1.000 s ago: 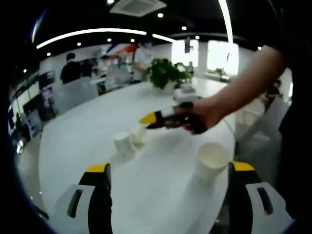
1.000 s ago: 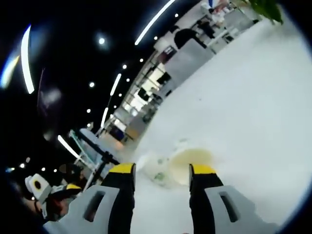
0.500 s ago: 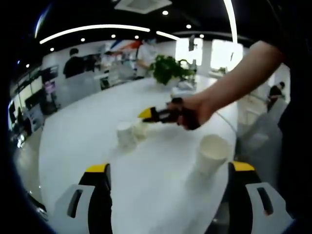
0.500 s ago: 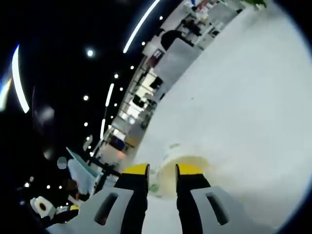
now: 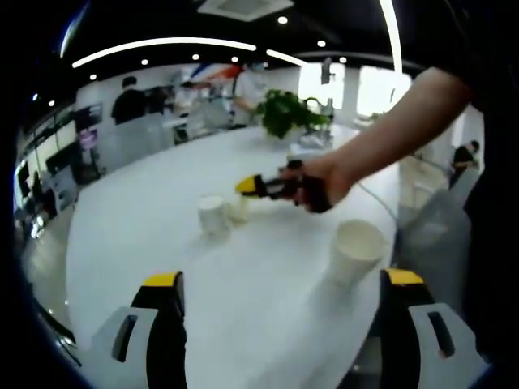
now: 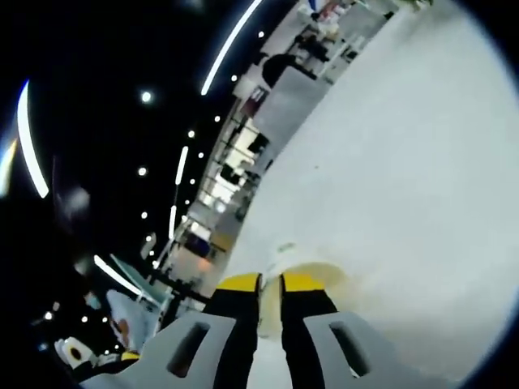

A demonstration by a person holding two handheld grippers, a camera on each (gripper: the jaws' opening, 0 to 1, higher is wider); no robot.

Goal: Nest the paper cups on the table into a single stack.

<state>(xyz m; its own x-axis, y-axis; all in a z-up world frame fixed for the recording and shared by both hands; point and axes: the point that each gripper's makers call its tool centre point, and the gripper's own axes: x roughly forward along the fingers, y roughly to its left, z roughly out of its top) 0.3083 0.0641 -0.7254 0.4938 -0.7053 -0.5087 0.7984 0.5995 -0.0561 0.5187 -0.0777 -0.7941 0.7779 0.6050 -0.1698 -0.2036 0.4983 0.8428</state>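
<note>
On the white table (image 5: 146, 235) a paper cup (image 5: 354, 251) stands upright to the right, just beyond my left gripper (image 5: 282, 279), whose jaws are wide open with nothing between them. Farther off, a second cup (image 5: 212, 215) stands beside a third cup (image 5: 239, 211). The right gripper (image 5: 248, 185), held by a person's hand (image 5: 318, 182), comes down onto that third cup. In the right gripper view, my right gripper (image 6: 270, 284) has its yellow-tipped jaws almost together, pinching the wall of the cup (image 6: 320, 274) at its rim.
A potted plant (image 5: 285, 115) and small items stand at the far end of the table. People (image 5: 130, 99) and office furniture are behind it. The table's rounded edge (image 5: 69, 267) runs along the left, and a chair (image 5: 434, 223) stands at the right.
The right gripper's jaws have closed from well apart to nearly together on the cup's rim. In the left gripper view, the hand and right gripper stayed over the far cups.
</note>
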